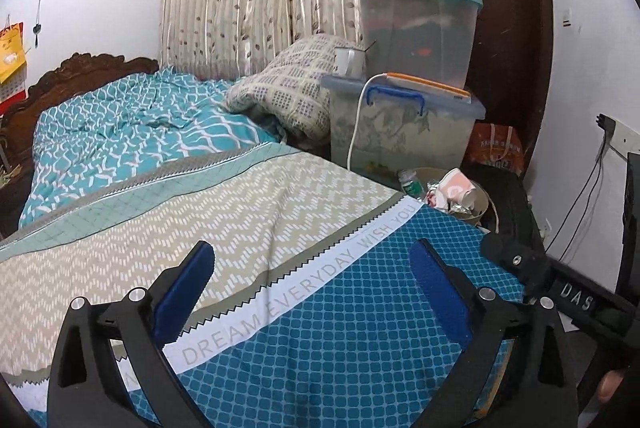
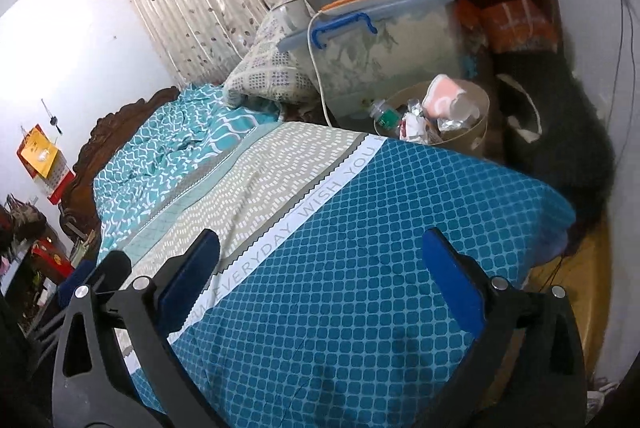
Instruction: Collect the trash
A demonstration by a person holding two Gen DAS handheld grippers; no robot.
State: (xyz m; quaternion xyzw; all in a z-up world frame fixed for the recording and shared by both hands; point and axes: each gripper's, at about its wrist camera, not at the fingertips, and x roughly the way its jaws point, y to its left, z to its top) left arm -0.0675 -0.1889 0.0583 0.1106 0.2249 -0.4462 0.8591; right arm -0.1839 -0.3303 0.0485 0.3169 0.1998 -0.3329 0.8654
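A round beige trash bin (image 1: 482,206) (image 2: 478,126) stands on the floor beyond the far right side of the bed. It is filled with trash: a pink-and-white wrapper (image 1: 456,184) (image 2: 442,96), crumpled foil and paper (image 2: 416,124), and a clear plastic bottle with a green label (image 1: 412,182) (image 2: 386,116) at its left rim. My left gripper (image 1: 314,262) is open and empty above the bedspread. My right gripper (image 2: 322,248) is open and empty above the blue part of the bedspread. Part of the right gripper shows at the right in the left wrist view (image 1: 560,280).
The bed (image 1: 224,228) (image 2: 360,228) fills the foreground, with a rumpled teal quilt (image 1: 132,128) and a folded blanket (image 1: 288,84). Stacked clear storage boxes (image 1: 416,28) (image 2: 360,40) stand behind the bin. A black bag (image 2: 552,132) lies to its right. A white cable (image 1: 358,116) hangs down.
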